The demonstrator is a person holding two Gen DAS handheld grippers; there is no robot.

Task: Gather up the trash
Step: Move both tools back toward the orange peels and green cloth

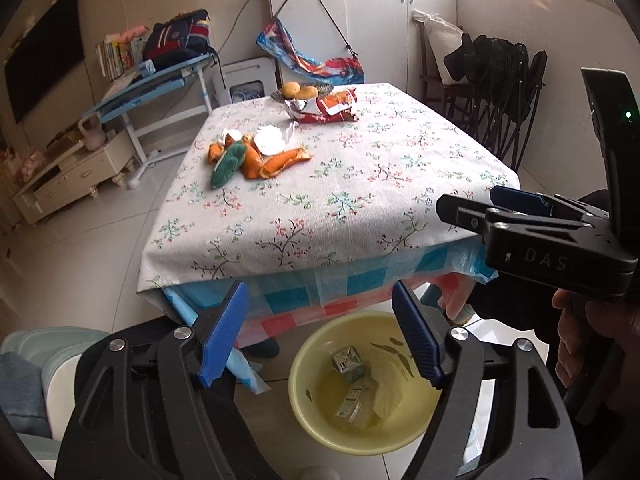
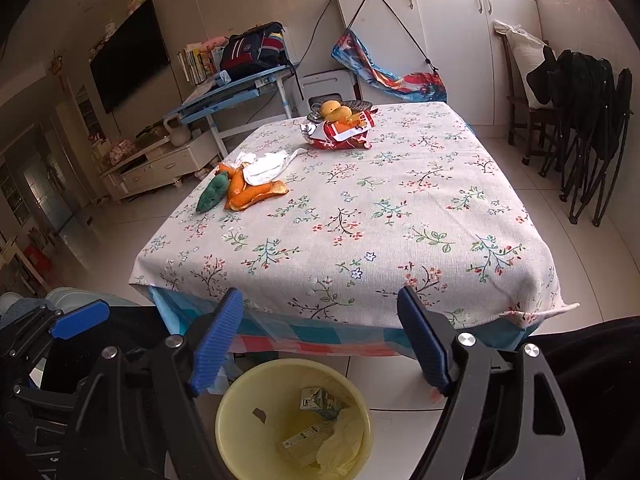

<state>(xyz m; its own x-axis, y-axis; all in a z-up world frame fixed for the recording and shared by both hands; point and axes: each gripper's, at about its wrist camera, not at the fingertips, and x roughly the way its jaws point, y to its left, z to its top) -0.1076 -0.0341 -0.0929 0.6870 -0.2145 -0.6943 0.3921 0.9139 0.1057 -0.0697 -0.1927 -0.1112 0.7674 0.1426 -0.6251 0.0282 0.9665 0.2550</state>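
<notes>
A yellow bin (image 1: 296, 364) (image 2: 224, 420) stands on the floor under the table's near edge. Small drink cartons (image 1: 349, 360) (image 2: 316, 398) and a crumpled yellowish wrapper lie inside it. My left gripper (image 1: 320, 286) hangs open over the bin with nothing between its blue pads. My right gripper (image 2: 320, 291) (image 1: 466, 198) is open and empty too, just to the left gripper's right. On the far left of the floral tablecloth (image 1: 360, 184) lie orange peels (image 1: 276, 162) (image 2: 256, 192), a white tissue (image 1: 270, 140) (image 2: 264, 168) and a green soft item (image 1: 228, 162). A red snack bag (image 1: 332, 108) (image 2: 344, 132) lies farther back.
A dish of yellow fruit (image 1: 300, 90) stands at the table's far edge. Folded black chairs (image 1: 508, 92) line the right wall. A blue desk with a backpack (image 1: 176, 40) and a low white cabinet (image 1: 72, 176) stand on the left. A person's hand (image 1: 580, 320) grips the right gripper.
</notes>
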